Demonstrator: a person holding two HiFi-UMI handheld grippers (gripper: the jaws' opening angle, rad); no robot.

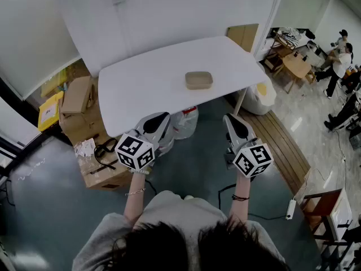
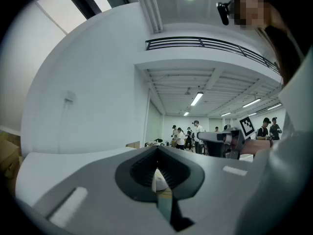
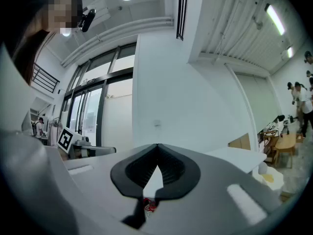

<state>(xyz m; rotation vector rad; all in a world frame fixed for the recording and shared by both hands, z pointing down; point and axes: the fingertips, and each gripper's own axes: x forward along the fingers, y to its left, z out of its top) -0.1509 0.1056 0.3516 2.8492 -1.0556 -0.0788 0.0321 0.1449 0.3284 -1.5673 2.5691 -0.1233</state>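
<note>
I've got the white table (image 1: 141, 89) ahead, both forearms stretched forward and level, left gripper (image 1: 160, 117) and right gripper (image 1: 231, 119) just short of its near edge with jaws pressed together on nothing, the tan box (image 1: 198, 80) mid-table, well apart from both.

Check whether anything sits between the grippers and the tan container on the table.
Nothing visible does: only bare white table lies between the tan container and the left gripper and right gripper near its front edge.
</note>
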